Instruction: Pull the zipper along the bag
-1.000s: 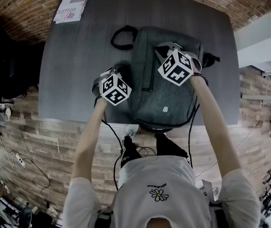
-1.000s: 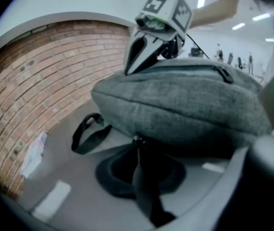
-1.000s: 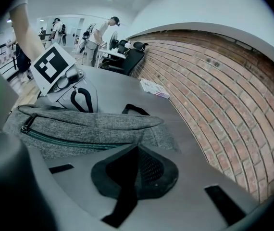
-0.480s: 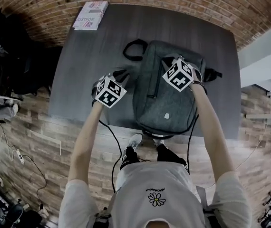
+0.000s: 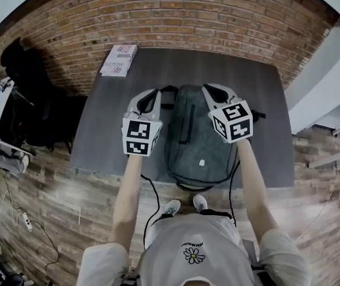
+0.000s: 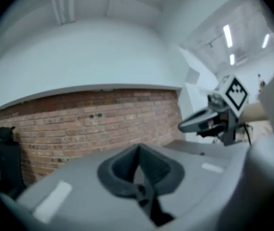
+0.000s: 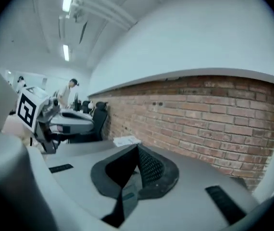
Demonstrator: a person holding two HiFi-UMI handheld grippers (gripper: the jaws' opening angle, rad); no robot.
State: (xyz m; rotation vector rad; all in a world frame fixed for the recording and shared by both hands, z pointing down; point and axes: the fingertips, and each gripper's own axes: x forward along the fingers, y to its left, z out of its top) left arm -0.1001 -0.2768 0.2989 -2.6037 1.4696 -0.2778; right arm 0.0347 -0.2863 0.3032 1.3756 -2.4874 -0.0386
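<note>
The bag's (image 5: 200, 145) far corners are covered by the left gripper (image 5: 151, 94) and the right gripper (image 5: 210, 89). Along the zipper (image 5: 188, 124), the pull is too small to be made out. The print on the packet (image 5: 119, 59) cannot be read. The left gripper view is blurred throughout. The person (image 5: 194, 249) is cut off by the head view's lower edge.

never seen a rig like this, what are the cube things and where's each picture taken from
No robot here: a person holds a two-jaw gripper in each hand; the marker cubes are part of them. One picture comes from a head camera looking down. The other two come from cameras on the left gripper and right gripper, looking along their jaws at a brick wall. A grey backpack lies on the dark table, a printed packet at its far corner. Both grippers are shut, holding nothing.
</note>
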